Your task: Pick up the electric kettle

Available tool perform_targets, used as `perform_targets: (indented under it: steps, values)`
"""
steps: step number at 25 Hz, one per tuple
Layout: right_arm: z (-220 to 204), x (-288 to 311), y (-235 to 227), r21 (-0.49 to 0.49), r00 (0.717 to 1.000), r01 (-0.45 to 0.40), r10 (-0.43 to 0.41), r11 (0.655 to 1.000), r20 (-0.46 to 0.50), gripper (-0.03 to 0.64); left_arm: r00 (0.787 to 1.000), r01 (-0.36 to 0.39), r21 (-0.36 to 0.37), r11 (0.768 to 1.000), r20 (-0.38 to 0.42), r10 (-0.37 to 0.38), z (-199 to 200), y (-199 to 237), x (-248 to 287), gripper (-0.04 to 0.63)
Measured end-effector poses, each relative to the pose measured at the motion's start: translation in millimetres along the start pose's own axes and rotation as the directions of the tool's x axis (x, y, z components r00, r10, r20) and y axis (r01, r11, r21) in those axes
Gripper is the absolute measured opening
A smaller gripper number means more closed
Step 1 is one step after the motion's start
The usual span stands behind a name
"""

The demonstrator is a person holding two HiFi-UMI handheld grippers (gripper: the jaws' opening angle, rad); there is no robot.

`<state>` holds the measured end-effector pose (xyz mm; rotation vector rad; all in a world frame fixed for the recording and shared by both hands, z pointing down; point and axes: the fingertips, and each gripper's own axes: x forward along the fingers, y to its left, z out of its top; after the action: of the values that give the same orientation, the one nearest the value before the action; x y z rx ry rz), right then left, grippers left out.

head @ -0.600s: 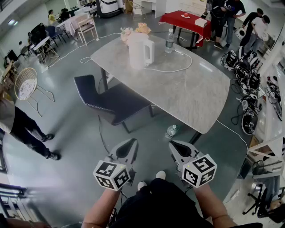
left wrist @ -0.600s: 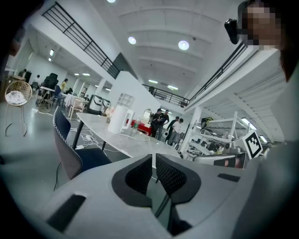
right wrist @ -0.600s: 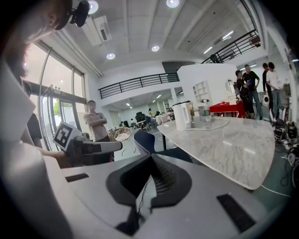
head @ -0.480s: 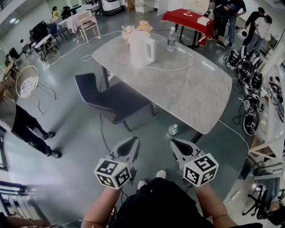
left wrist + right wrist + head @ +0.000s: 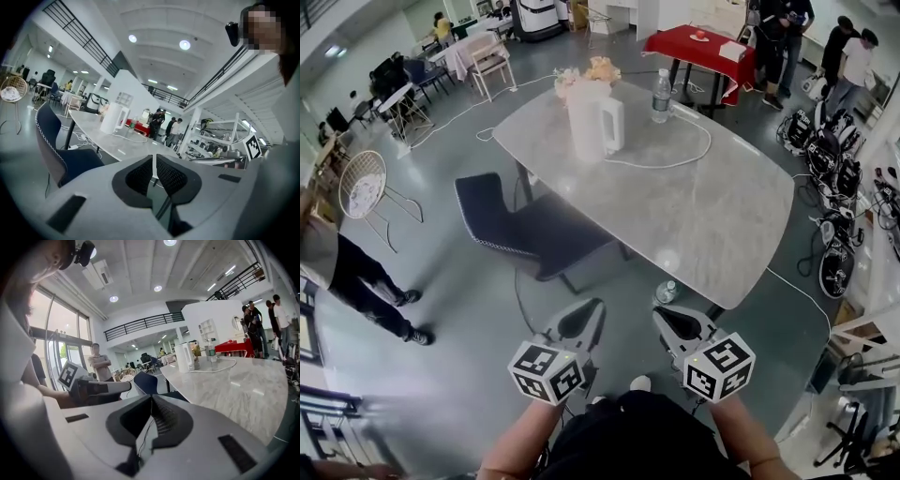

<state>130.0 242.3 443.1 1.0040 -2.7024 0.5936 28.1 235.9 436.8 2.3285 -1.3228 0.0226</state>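
The electric kettle [image 5: 593, 120], white and tall with its handle toward the right of the frame, stood upright at the far end of a grey marble table [image 5: 712, 216], in the upper middle of the head view. A white cord [image 5: 680, 157] looped across the tabletop beside it. Just behind it sat a bunch of pale flowers [image 5: 589, 67], and near it on the right stood a clear water bottle [image 5: 661, 94]. A dark chair [image 5: 530, 225] stood at the table's left edge, and a plastic bottle [image 5: 666, 292] lay on the floor by the table's near edge.

I held both grippers low at the bottom centre of the frame, well apart from the kettle. My left gripper [image 5: 584, 317] had its jaws pressed together with nothing between them. My right gripper [image 5: 673, 322] was likewise closed and empty. In each gripper view the kettle appeared small and distant beyond the closed jaws.
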Motion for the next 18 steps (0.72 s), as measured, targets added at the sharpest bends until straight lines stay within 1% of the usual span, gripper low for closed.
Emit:
perform_targets:
  steps: [4,9,14,18]
  values:
    - [0.5,4.4,-9.1,-0.023,1.000,-0.020,0.019,1.000,-0.017,0.008,1.000,0.003,0.018,1.000,0.002,-0.003,3.5,-6.2,14.5,0.023]
    - [5.4,14.0,-22.9,-0.002,0.999,-0.028,0.028,1.000,-0.017,0.008,1.000,0.014,0.030,0.999,0.003,-0.014,9.4,-9.0,25.6,0.023]
    - [14.7,29.4,-23.6,0.004,0.999,-0.039,0.039,0.999,-0.024,0.008,1.000,-0.002,0.031,1.000,-0.019,0.003,18.1,9.2,35.6,0.023]
    - [24.8,44.7,-33.6,0.022,1.000,-0.022,0.023,1.000,-0.021,0.008,0.999,0.024,0.037,0.999,-0.030,-0.023,31.4,22.7,51.8,0.023]
